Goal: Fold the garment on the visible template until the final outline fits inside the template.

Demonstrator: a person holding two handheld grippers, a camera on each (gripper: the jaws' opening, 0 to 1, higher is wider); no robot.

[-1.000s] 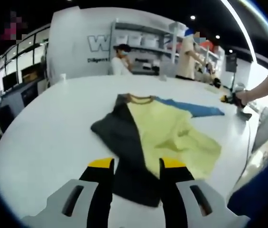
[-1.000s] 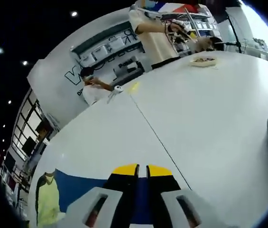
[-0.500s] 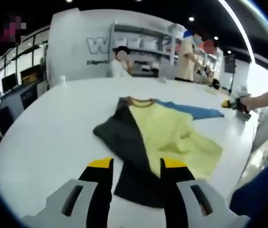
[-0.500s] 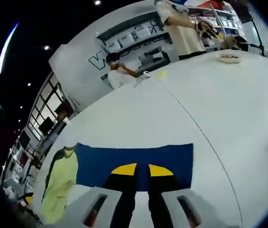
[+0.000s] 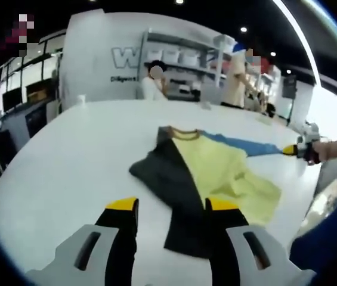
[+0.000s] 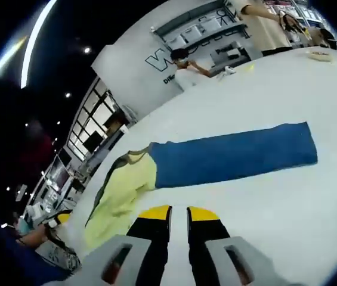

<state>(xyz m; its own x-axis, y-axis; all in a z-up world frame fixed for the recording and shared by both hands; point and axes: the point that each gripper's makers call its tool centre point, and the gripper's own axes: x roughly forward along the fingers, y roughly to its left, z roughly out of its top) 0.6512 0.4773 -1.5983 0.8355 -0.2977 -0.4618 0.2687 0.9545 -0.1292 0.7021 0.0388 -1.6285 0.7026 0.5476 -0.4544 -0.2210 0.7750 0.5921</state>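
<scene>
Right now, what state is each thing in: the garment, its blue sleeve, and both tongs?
Garment: flat on the table, unfolded, body a bit rumpled.
Blue sleeve: stretched out straight, lying flat.
Left tongs: open, above the dark hem, holding nothing.
Right tongs: nearly closed, empty, clear of the sleeve.

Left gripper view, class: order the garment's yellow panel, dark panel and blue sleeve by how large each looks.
1. Yellow panel and dark panel: look about alike, so unranked.
2. Blue sleeve: smallest, though it lies farther away, which shrinks it.
</scene>
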